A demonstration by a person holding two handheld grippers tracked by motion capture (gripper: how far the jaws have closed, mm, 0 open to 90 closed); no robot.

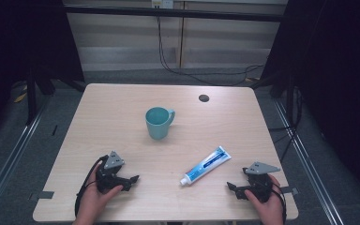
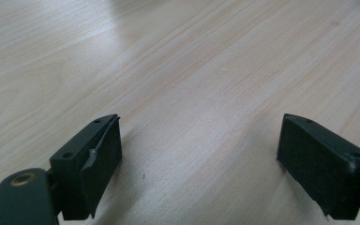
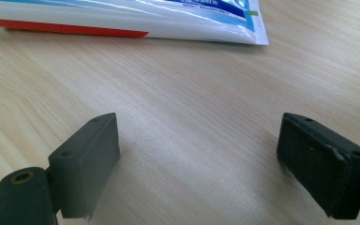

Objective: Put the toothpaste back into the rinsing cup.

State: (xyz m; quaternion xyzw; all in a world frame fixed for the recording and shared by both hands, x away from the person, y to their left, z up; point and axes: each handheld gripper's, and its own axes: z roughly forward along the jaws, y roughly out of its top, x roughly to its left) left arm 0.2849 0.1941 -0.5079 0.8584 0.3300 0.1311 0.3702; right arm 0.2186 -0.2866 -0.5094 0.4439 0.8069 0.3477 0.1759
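Observation:
A teal mug (image 1: 158, 122) stands upright near the middle of the wooden table (image 1: 122, 108), handle to the right. A white and blue toothpaste tube (image 1: 206, 165) lies flat at the front right, cap toward the near edge. My left gripper (image 1: 134, 178) rests on the table at the front left, open, with bare wood between its jaws (image 2: 199, 154). Open too, my right gripper (image 1: 230, 187) rests at the front right, just right of the tube's cap. In the right gripper view the tube (image 3: 122, 18) lies across the top, beyond the gripper (image 3: 199, 154).
A small dark round hole (image 1: 204, 98) marks the table's far right part. Black cables (image 1: 168, 61) hang behind the far edge. Dark frame posts stand at both sides. Bare wood lies between the mug and the grippers.

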